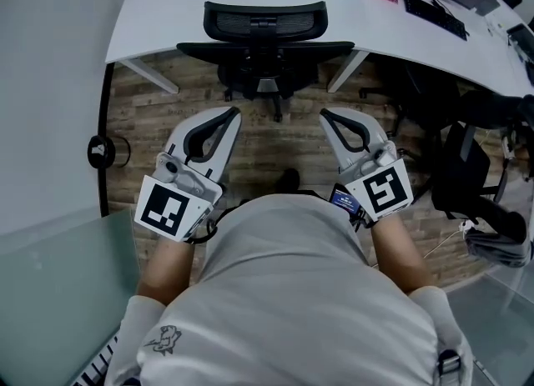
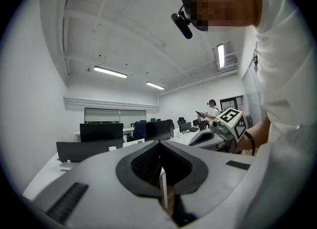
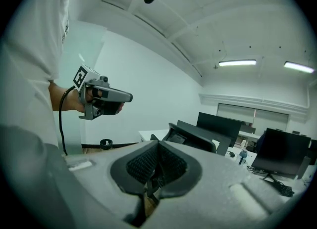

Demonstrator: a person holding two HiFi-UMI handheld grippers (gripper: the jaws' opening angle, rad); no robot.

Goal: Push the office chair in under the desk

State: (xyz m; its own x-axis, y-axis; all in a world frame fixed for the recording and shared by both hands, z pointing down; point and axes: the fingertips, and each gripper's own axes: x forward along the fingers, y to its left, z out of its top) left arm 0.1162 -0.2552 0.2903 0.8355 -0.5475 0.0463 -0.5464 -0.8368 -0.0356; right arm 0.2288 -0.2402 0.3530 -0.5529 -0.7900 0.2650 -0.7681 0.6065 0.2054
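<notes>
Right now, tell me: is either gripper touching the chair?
No: in the head view the left gripper and right gripper hang short of the chair, with bare floor between.

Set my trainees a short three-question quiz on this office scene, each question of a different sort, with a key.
1. True or false: the office chair stands pushed in at the white desk.
2. Multiple choice: the left hand-held gripper and right hand-held gripper are A) both shut, holding nothing; B) both clamped on the chair; C) both wide open.
3. Fill in: the floor beneath the desk looks like ____ planks.
Key: 1 true; 2 A; 3 wood.
</notes>
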